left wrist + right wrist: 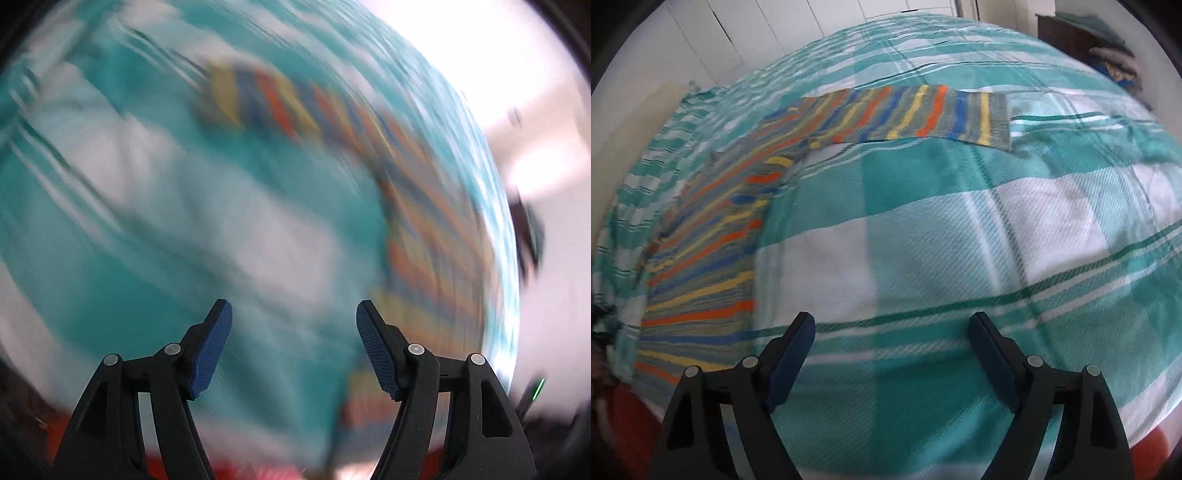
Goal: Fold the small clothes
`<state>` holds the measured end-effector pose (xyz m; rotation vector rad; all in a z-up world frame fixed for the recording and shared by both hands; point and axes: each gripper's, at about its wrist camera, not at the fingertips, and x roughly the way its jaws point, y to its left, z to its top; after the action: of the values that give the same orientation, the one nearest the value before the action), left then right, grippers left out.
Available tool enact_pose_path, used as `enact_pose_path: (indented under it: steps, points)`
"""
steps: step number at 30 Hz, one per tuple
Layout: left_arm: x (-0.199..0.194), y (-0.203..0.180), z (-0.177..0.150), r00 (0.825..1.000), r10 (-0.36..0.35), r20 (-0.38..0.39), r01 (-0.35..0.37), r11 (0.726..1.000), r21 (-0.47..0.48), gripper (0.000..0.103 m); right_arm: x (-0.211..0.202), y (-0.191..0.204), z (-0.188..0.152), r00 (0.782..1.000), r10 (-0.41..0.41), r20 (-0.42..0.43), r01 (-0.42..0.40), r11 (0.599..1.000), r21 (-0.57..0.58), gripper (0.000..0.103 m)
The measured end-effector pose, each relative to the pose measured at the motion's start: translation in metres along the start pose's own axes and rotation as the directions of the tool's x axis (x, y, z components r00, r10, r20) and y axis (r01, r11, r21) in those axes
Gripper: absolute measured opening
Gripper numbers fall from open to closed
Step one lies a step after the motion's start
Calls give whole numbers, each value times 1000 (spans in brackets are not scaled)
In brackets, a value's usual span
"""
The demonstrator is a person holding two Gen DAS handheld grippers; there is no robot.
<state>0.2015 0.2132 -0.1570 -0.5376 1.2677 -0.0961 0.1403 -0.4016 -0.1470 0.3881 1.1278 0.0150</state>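
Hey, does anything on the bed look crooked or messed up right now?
The striped garment lies bent in an L on the teal checked blanket, one leg along the far side, the other down the left edge, not straightened. The left wrist view is too blurred to add more.

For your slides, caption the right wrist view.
Open right gripper hovers over a teal checked blanket; striped garment lies flat beyond.

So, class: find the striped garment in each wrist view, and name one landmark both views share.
Left wrist: striped garment, blurred, arcs from upper centre down the right side.
Right wrist: striped garment runs from top centre down the left side.
Shared landmark: the teal-and-white checked cloth under it.
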Motion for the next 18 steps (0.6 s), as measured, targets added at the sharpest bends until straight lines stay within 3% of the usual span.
enact_pose_path:
  steps: [2,4,7,8,9,10,11,12,16,18]
  points:
    - [16,-28,-47,998,-1,-69,6,998,68,72,-15,20,-16,994,90,-55,-92,995,-43,85]
    - [20,-43,-76,997,3,-77,4,995,101,72,-21,35,-34,978,178,-113,-185,981,-59,85]
    - [29,-61,-92,998,7,-70,5,985,172,71,-12,57,-56,953,243,-183,-264,960,-96,82]
    - [33,-63,-94,997,6,-79,8,985,173,68,-5,61,-59,955,231,-186,-253,962,-101,79]
    - [34,-63,-98,997,8,-83,6,985,171,45,3,63,-61,957,219,-192,-240,966,-93,76]
    - [31,-62,-105,996,17,-92,-1,985,174,24,11,63,-63,954,221,-203,-240,968,-73,62]
    - [31,-58,-110,992,39,-118,-17,984,179,6,20,65,-66,945,235,-228,-256,964,-66,27]
    - [31,-57,-111,992,27,-120,-6,986,165,5,26,70,-69,943,207,-260,-239,966,-96,2]
    - [13,-61,-122,994,28,-108,-7,981,192,4,11,71,-75,951,157,-268,-199,970,-137,5]
    - [13,-59,-130,989,74,-131,-46,977,208,4,7,67,-79,956,132,-264,-172,976,-133,5]
